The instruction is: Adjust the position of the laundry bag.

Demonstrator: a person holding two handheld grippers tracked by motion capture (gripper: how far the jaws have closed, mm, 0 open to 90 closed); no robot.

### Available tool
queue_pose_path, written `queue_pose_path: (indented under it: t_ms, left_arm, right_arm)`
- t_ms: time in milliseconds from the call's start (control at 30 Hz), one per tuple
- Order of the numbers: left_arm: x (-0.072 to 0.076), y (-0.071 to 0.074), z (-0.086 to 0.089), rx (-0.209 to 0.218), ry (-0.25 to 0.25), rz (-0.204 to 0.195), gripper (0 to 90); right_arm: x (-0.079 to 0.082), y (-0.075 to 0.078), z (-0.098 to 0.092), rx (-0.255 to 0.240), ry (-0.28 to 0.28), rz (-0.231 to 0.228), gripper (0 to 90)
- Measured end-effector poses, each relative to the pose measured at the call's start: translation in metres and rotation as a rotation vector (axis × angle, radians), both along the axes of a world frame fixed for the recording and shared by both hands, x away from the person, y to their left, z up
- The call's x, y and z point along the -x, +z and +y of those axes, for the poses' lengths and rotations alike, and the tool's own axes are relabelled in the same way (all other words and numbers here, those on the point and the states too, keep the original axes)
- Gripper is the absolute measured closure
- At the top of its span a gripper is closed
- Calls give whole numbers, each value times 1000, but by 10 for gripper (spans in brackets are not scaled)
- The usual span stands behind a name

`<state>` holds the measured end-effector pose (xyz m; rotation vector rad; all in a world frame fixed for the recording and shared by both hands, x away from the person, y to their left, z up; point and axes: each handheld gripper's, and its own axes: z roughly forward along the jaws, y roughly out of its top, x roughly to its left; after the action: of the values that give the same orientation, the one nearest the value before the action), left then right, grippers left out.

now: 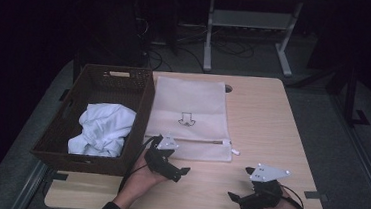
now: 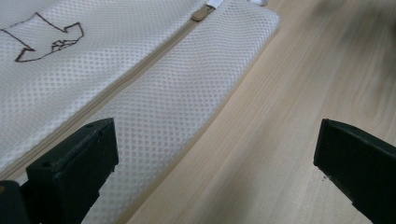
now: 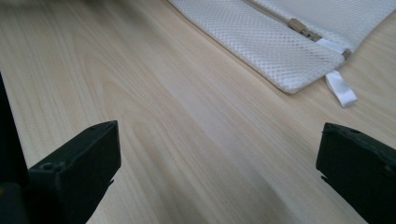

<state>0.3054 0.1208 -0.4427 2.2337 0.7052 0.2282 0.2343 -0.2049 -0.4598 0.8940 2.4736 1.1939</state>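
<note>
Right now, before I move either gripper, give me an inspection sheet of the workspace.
Surface: wooden table, pale, flat.
Job's things: white mesh laundry bag lies flat, zipper closed, pull tab at its corner; white cloth crumpled in brown wicker basket beside the bag.
Clutter: nothing seen.
Grippers: left gripper open at the bag's near edge, touching nothing; right gripper open over bare wood.
Cables: black cable trails from the left gripper.
Surroundings: dark floor, another table's legs and loose wires behind.
</note>
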Motion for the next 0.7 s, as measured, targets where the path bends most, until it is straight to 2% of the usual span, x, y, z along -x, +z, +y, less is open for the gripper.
queue_pose_path:
  t_ms: [300,400,700]
  left_arm:
    - [-8,4,-5,-1,2,9,0]
    - [-10,5,-5,20,8,20,16]
    - [-19,10,-7,3,23,-8,16]
  right_arm:
    - [-4,1,2,-17,8,18,0]
    - [-5,1,5,-12,19,19,0]
    - [-8,1,7,-19,29,22,0]
